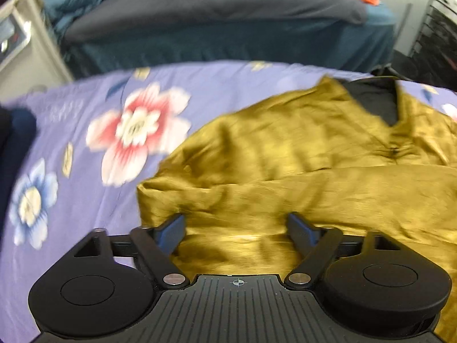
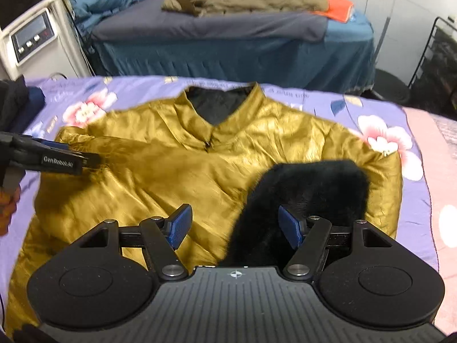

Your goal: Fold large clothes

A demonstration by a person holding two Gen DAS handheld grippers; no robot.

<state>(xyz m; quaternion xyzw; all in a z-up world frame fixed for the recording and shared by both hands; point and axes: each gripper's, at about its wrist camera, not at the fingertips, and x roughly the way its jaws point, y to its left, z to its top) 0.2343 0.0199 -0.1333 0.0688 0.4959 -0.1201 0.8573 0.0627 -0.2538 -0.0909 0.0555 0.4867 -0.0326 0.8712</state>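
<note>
lying on your floral bedsheet (image 2: 337,100) is one gold satin jacket (image 2: 160,177) with one black fur cuff (image 2: 314,183); your left gripper (image 1: 235,225) and right gripper (image 2: 234,223) both gape, holding nothing.

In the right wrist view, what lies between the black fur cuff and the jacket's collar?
Only the gold jacket itself: wrinkled front fabric and a small dark fastener below the collar; nothing else, above the fur cuff.
</note>
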